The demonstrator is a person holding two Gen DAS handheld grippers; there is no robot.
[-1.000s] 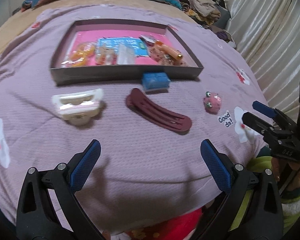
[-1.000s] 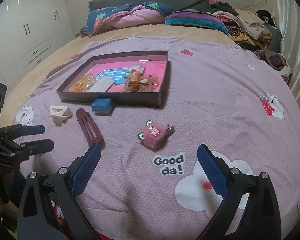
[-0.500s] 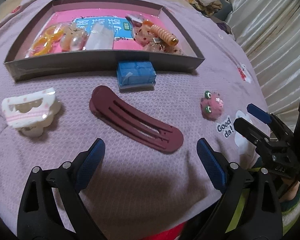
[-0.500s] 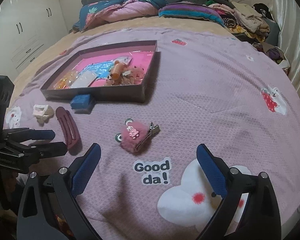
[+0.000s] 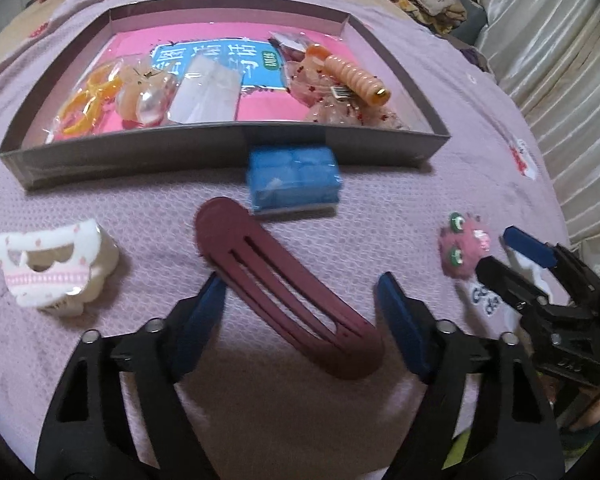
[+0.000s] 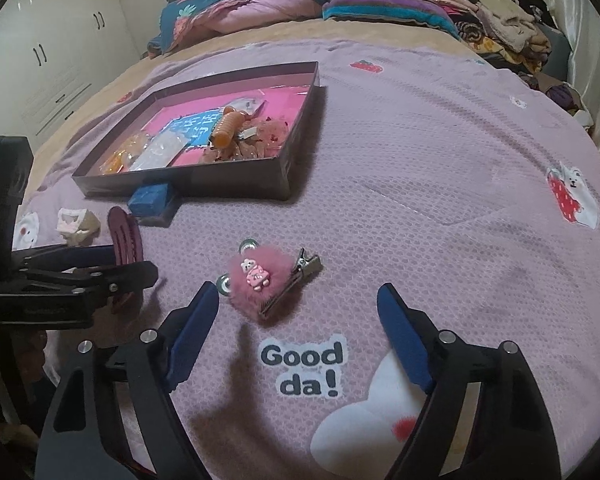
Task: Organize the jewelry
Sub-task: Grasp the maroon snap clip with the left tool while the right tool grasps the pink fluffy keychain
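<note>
On the lilac bedspread (image 6: 420, 152), a maroon clip (image 5: 288, 292) lies between the left gripper's (image 5: 300, 316) closing jaws, not yet touched. The right gripper (image 6: 298, 330), also closing, has its jaws either side of a fuzzy pink clip (image 6: 260, 276), untouched; the tray (image 5: 220, 152) lies beyond.

A maroon clip (image 5: 288, 284) and a blue block (image 5: 294, 180) lie on a lilac blanket (image 6: 440, 200) printed with strawberries and "Good da!". A white claw (image 5: 56, 268) carries pink dots; a fuzzy pink clip (image 6: 260, 276) has green eyes. The grey tray (image 5: 220, 152) is lined bright pink.
</note>
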